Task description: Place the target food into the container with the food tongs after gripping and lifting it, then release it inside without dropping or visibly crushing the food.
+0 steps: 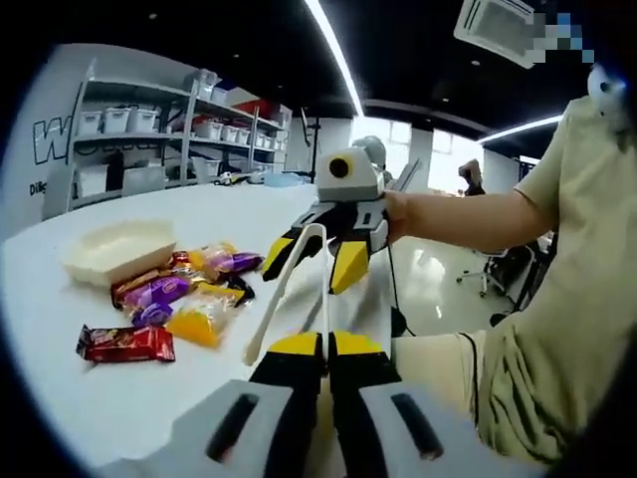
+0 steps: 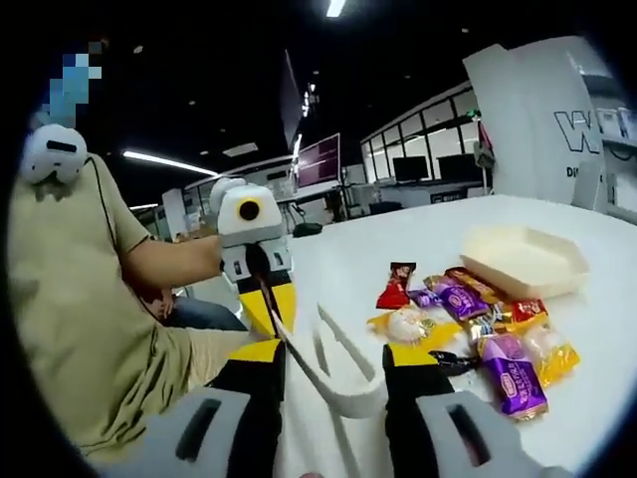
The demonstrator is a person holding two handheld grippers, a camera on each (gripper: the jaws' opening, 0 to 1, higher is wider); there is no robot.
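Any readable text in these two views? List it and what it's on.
"W": large letter, cut off, on the white wall panel behind the shelves.
"Di": start of a smaller line below it on that panel; the rest is blurred.
Snack packets: print too small and blurred to read.

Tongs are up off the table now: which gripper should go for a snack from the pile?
Right. The right gripper holds the white tongs, whose tips point toward the snack pile. The left gripper is shut and holds nothing.
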